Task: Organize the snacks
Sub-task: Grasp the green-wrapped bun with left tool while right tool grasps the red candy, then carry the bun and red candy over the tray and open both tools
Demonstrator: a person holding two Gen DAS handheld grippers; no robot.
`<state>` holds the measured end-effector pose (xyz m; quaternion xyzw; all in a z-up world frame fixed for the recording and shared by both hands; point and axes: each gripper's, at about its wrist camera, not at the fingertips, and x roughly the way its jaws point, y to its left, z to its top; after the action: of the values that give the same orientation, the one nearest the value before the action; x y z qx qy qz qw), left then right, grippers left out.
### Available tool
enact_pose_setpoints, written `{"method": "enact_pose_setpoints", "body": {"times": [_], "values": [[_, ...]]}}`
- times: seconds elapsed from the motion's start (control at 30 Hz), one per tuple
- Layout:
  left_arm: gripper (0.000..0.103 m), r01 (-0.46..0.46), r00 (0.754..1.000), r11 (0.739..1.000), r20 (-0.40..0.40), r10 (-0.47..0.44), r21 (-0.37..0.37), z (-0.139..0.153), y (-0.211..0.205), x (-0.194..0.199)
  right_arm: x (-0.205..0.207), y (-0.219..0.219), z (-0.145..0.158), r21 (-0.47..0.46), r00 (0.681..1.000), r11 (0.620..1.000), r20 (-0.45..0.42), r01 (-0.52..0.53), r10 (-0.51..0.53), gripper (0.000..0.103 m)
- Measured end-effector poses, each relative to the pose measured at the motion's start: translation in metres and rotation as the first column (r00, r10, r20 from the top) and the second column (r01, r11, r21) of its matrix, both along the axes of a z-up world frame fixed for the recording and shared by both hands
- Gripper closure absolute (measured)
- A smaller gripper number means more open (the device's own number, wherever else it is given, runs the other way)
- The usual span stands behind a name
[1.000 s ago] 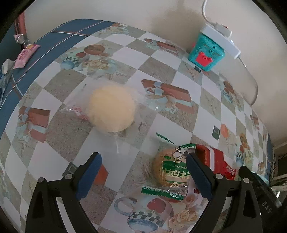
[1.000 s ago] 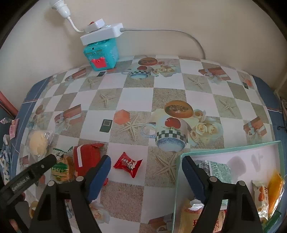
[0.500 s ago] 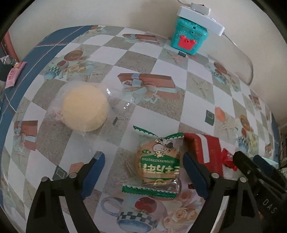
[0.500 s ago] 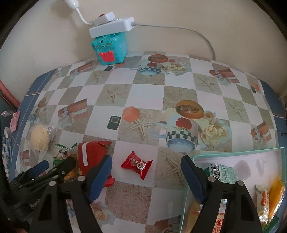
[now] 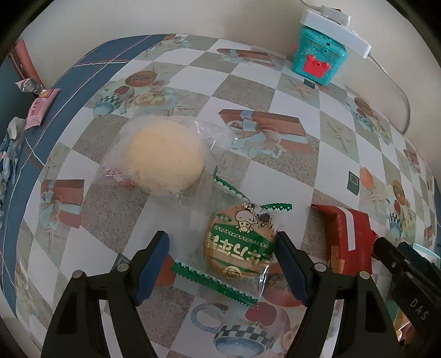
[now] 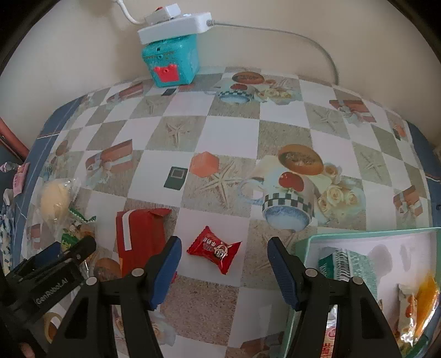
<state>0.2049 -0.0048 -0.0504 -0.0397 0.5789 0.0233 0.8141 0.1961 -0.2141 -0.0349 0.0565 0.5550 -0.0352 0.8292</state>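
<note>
My left gripper (image 5: 222, 264) is open, low over the table, its jaws astride a green-wrapped round cake (image 5: 239, 246), which also shows in the right wrist view (image 6: 75, 232). A pale bun in clear wrap (image 5: 165, 161) lies beyond it to the left. A red packet (image 5: 346, 242) lies to the cake's right. My right gripper (image 6: 224, 265) is open and empty, just short of a small red candy (image 6: 213, 249). A mint-green tray (image 6: 366, 234) with several snacks in it sits at the right.
A teal box (image 6: 172, 63) with a white power strip (image 6: 176, 26) on top stands at the back by the wall. Pink wrapped sweets (image 5: 40, 106) lie at the table's left edge. The table has a checked patterned cloth.
My left gripper has swung right from the pale bun and lowered, so the green-wrapped cake is now between its jaws. My right gripper has moved closer to the red candy.
</note>
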Motion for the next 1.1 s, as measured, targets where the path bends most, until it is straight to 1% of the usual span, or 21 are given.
{"method": "enact_pose_setpoints", "body": {"times": [0.03,0.1,0.13,0.17,0.3,0.33,0.43,0.5,0.63,0.77,0.87,0.97,1.1], "values": [[0.024,0.0,1.0,1.0,0.0,0.0,0.0,0.0,0.001,-0.001,0.0,0.001,-0.001,0.001,1.0,1.0,-0.002,-0.002,0.002,0.036],[0.026,0.0,1.0,1.0,0.0,0.0,0.001,0.0,0.001,-0.001,0.001,0.003,-0.004,0.004,1.0,1.0,-0.006,-0.004,0.004,0.042],[0.028,0.0,1.0,1.0,0.001,0.0,0.0,0.001,0.0,-0.001,0.001,0.003,-0.005,0.005,1.0,1.0,-0.009,-0.004,0.004,0.046],[0.029,0.0,1.0,1.0,0.002,0.0,-0.001,0.001,-0.001,-0.002,0.002,0.004,-0.007,0.006,1.0,1.0,-0.014,-0.005,0.005,0.047],[0.03,-0.002,1.0,1.0,0.001,0.002,-0.005,0.001,0.0,-0.002,0.001,0.005,-0.009,0.009,1.0,1.0,-0.013,-0.003,0.003,0.057],[0.03,-0.002,1.0,1.0,0.0,0.002,-0.005,0.002,0.001,-0.003,0.001,0.004,-0.009,0.008,1.0,1.0,-0.011,-0.001,0.001,0.062],[0.033,0.0,1.0,1.0,0.001,0.0,-0.006,0.003,0.0,-0.003,0.0,0.003,-0.009,0.015,1.0,1.0,-0.006,0.004,-0.004,0.067],[0.033,-0.001,1.0,1.0,0.0,0.001,-0.005,0.003,-0.001,-0.002,-0.001,0.003,-0.008,0.015,1.0,1.0,-0.001,0.003,-0.003,0.074],[0.036,-0.002,1.0,1.0,0.0,0.002,-0.009,0.004,0.0,-0.002,-0.002,0.004,-0.007,0.016,1.0,1.0,0.003,0.004,-0.004,0.078],[0.049,-0.001,1.0,1.0,0.01,0.001,-0.016,0.009,-0.001,-0.005,-0.006,0.006,-0.006,0.015,1.0,1.0,0.009,0.002,-0.002,0.081],[0.05,0.004,1.0,1.0,0.01,-0.004,-0.015,0.009,-0.003,-0.007,-0.009,0.006,-0.006,0.024,1.0,1.0,0.013,0.007,-0.007,0.082],[0.05,-0.002,1.0,1.0,0.006,0.003,-0.03,0.01,-0.002,-0.009,-0.013,0.006,-0.005,0.035,1.0,0.999,0.014,0.012,-0.013,0.083],[0.05,-0.012,1.0,0.999,0.016,0.012,-0.032,0.017,0.004,-0.011,-0.022,0.004,0.001,0.065,0.999,0.997,0.033,0.032,-0.034,0.083]]}}
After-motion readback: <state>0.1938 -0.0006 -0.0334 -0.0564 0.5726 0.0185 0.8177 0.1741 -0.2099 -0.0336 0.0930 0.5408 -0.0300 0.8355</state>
